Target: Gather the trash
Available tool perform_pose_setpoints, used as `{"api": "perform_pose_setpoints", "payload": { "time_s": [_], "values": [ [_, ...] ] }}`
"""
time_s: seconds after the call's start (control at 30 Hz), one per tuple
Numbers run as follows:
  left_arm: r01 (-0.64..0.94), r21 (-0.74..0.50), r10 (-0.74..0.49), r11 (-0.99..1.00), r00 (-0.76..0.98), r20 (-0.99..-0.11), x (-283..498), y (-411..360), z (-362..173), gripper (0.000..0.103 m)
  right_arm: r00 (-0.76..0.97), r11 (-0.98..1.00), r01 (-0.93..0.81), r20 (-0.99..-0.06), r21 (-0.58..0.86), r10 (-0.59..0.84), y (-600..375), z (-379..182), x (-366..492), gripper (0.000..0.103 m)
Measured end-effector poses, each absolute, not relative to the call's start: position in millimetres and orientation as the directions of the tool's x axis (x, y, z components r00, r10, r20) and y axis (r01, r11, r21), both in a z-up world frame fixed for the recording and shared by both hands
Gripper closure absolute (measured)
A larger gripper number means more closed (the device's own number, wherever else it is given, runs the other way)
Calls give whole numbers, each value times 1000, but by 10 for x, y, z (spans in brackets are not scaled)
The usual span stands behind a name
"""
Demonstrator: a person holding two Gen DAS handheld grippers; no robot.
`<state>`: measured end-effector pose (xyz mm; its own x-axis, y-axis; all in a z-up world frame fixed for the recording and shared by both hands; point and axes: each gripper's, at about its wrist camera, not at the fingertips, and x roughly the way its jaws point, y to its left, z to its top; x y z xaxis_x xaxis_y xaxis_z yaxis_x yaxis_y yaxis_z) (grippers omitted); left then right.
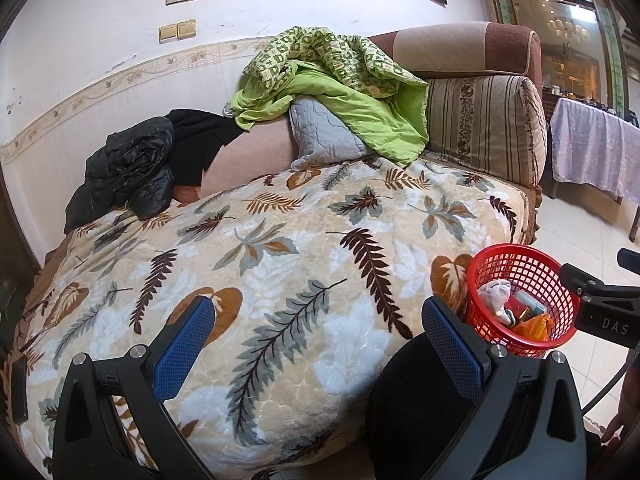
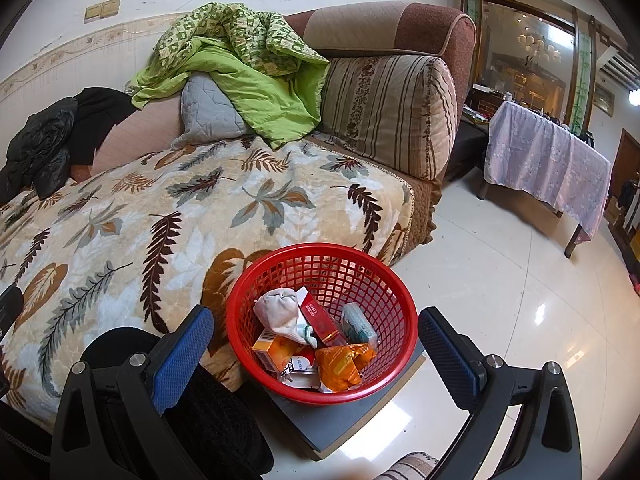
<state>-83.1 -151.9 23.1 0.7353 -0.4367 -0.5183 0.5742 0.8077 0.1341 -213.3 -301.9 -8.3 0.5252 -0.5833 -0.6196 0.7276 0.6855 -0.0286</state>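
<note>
A red basket [image 2: 324,320] sits on a grey board [image 2: 340,420] on the tiled floor, just beside a sofa draped in a leaf-print blanket [image 2: 160,220]. Inside lie a crumpled white wad [image 2: 280,312], a red carton [image 2: 322,320], an orange box [image 2: 274,350] and an orange wrapper [image 2: 340,364]. The right gripper [image 2: 316,346] hangs over the basket, jaws wide apart and empty. The left gripper [image 1: 318,338] hovers over the blanket, likewise spread wide, gripping nothing.

red basket [image 2: 384,300], leaf-print blanket [image 2: 160,216], green quilt [image 2: 256,92]
</note>
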Motion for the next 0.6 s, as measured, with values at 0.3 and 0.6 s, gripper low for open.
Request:
{"api": "perform_pose_setpoints", "payload": {
  "time_s": [0.3,0.6],
  "values": [
    [574,134,-437,808,735,-518,-838,-1520,234,0,528,689,724,-617,-31,-584,-3008,-90,-2128,0],
    [574,133,-437,808,735,-518,-843,-1520,233,0,530,690,723,-616,-32,-583,-3007,-81,-2124,0]
  ]
}}
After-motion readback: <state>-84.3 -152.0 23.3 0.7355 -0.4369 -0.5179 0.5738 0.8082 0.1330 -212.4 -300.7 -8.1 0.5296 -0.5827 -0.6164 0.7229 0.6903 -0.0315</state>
